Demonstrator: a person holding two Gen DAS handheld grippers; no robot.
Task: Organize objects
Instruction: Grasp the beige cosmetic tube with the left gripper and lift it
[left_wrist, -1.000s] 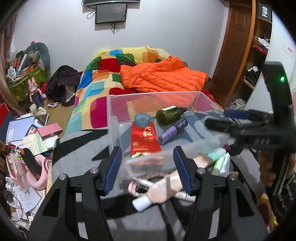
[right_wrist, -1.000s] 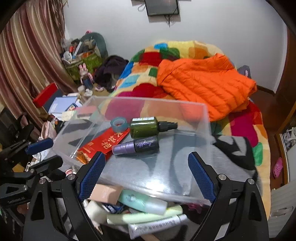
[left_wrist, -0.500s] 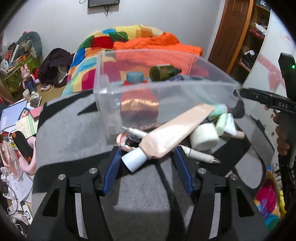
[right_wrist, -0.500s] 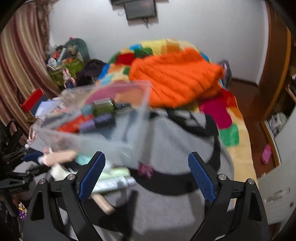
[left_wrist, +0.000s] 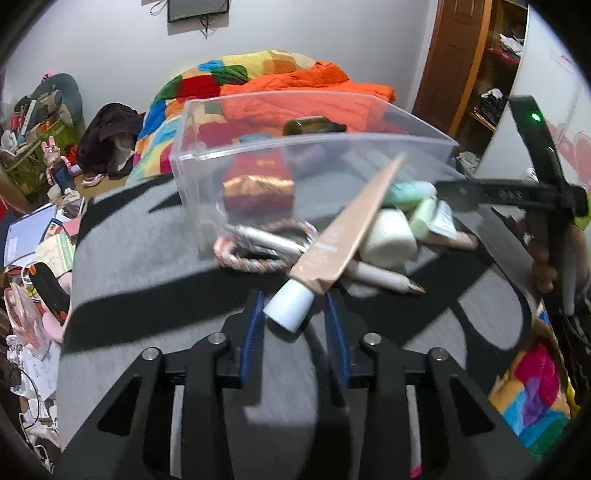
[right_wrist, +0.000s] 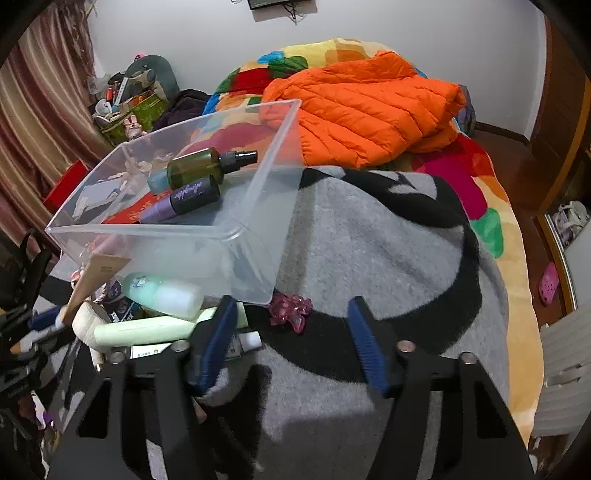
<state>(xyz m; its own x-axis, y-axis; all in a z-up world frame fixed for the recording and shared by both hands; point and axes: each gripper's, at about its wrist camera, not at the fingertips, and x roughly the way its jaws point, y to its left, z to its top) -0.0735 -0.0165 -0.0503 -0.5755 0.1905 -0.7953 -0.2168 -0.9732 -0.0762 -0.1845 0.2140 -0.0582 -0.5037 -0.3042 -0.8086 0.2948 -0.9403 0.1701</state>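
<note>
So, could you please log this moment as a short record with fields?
left gripper: shut on beige tube, at its white cap end
right gripper: open, holding nothing
clear bin: holds green spray bottle, purple bottle, red packet
outside bin: mint bottle, pink hair clip
surface: grey blanket

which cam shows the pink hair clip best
Right wrist view: the pink hair clip lies unobstructed on the grey blanket, just beyond the open right claw. The left wrist view doesn't show it.
</note>
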